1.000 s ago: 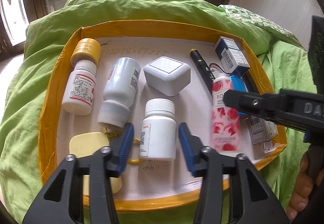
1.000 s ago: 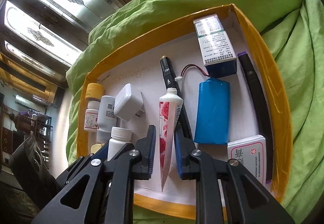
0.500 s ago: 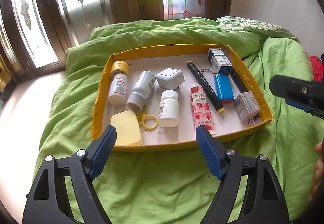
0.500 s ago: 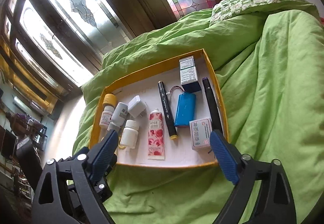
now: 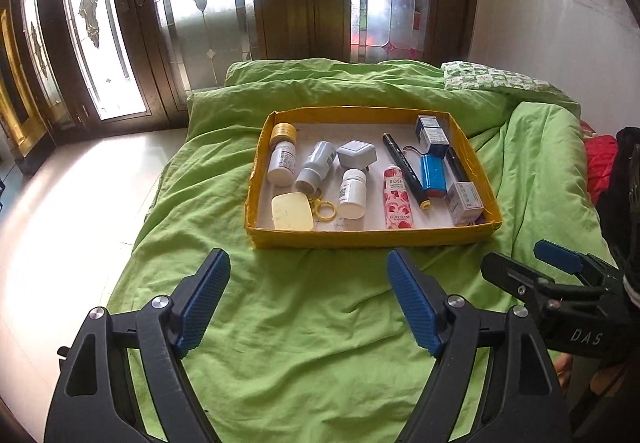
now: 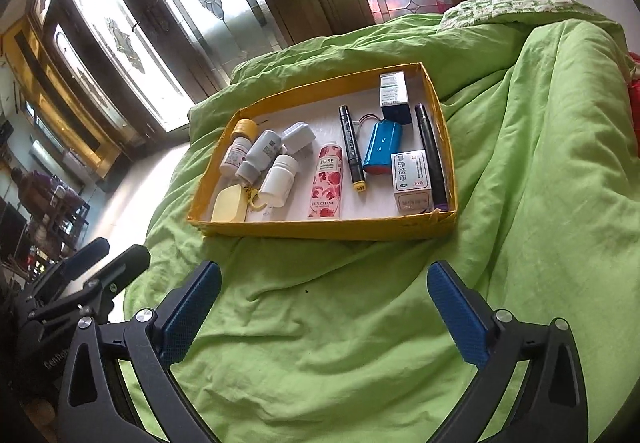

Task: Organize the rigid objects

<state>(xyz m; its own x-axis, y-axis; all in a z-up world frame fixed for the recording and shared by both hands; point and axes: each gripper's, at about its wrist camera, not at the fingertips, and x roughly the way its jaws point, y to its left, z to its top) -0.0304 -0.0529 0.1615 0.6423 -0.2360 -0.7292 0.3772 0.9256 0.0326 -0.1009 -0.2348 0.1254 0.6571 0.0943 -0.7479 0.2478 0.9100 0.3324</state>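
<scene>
A yellow-rimmed tray [image 5: 372,237] [image 6: 320,229] lies on the green duvet and holds several small items. Among them are a white pill bottle [image 5: 352,193] [image 6: 280,181], a rose-print tube [image 5: 397,199] [image 6: 328,183], a black marker [image 5: 404,171], a blue battery pack [image 5: 433,175] [image 6: 382,147], a pale yellow case [image 5: 291,211] and a white carton [image 6: 412,179]. My left gripper [image 5: 306,263] hangs open over the duvet in front of the tray, holding nothing. My right gripper [image 6: 324,271] is beside it, its jaws opening wide with nothing between them.
The green duvet [image 5: 320,323] covers the bed around the tray. Glazed wooden doors [image 5: 120,23] stand behind the bed and pale floor [image 5: 60,223] lies to the left. A patterned pillow [image 5: 488,81] and red cloth [image 5: 600,163] sit at the right.
Both grippers let go, the left of the white bottle and the right of the rose tube, opened, and pulled back and up away from the tray. Both items stay in the tray.
</scene>
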